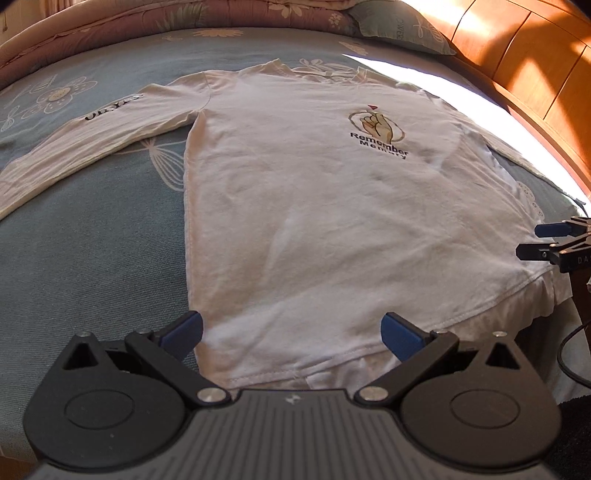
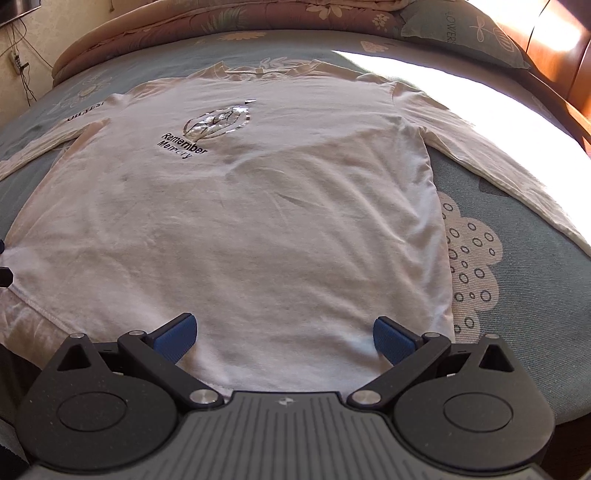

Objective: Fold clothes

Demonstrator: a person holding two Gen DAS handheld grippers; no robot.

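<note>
A white long-sleeved shirt (image 1: 303, 206) lies flat and face up on the bed, with a "Remember Memory" print on its chest and both sleeves spread outward. My left gripper (image 1: 291, 334) is open over the hem near the shirt's left bottom corner, nothing between its blue pads. My right gripper (image 2: 282, 336) is also open, above the hem near the right bottom corner. From the left wrist view the right gripper (image 1: 535, 240) shows at the right edge, open beside the hem. The same shirt (image 2: 240, 221) fills the right wrist view.
The bed has a blue-grey floral cover (image 1: 92, 240). A folded quilt (image 2: 229, 18) and a green pillow (image 2: 461, 33) lie at the head end. A wooden headboard (image 1: 535, 66) runs along the right. Bright sunlight (image 2: 480, 110) falls across the right sleeve. A black cable (image 1: 569, 354) hangs by the bed edge.
</note>
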